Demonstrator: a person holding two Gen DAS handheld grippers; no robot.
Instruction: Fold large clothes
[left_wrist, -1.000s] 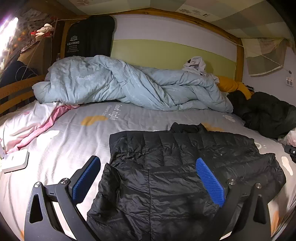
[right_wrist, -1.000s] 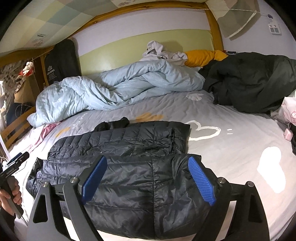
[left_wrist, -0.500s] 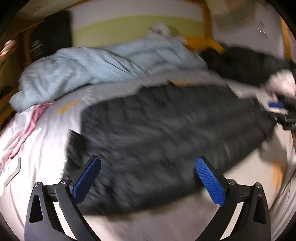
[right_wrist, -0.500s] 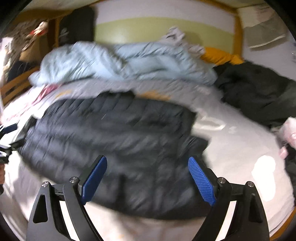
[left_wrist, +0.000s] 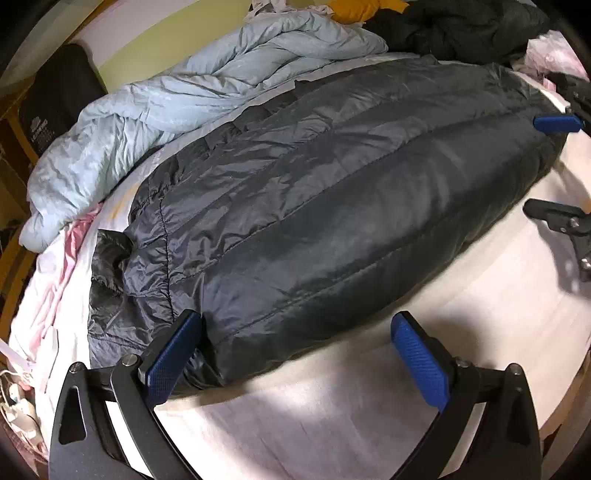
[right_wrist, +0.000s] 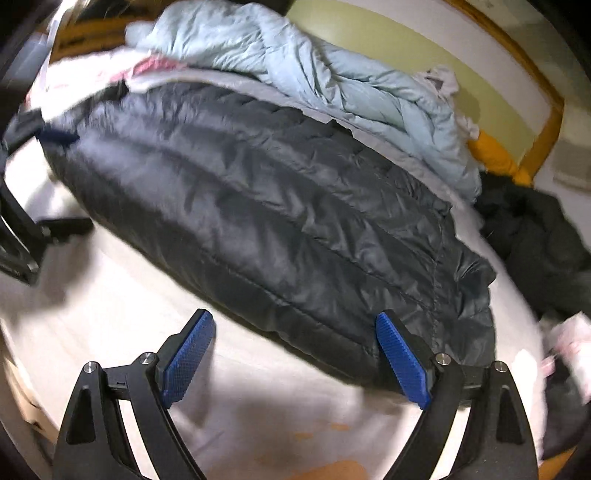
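Note:
A black quilted puffer jacket (left_wrist: 314, 192) lies flat across the bed sheet (left_wrist: 332, 413), with a folded sleeve (left_wrist: 110, 273) at its left end. My left gripper (left_wrist: 295, 332) is open at the jacket's near left corner. Its left pad (left_wrist: 173, 354) is beside the hem, and its right pad (left_wrist: 417, 362) is over bare sheet. In the right wrist view, my right gripper (right_wrist: 293, 325) is open at the near right edge of the jacket (right_wrist: 277, 221). Each view shows the other gripper at the jacket's far end: the right gripper (left_wrist: 546, 168) and the left gripper (right_wrist: 55, 181).
A crumpled light blue duvet (left_wrist: 192, 96) lies behind the jacket along the wall. Dark clothes (left_wrist: 461, 29) are piled at the back right beside an orange pillow (left_wrist: 354, 7). Pink and white cloth (left_wrist: 55, 266) lies at the left. A wooden bed frame (right_wrist: 546, 122) borders the mattress.
Both grippers have come down and rolled, closing in on the jacket's near edge from opposite ends. The jacket now fills both views. Both pairs of jaws stayed wide apart.

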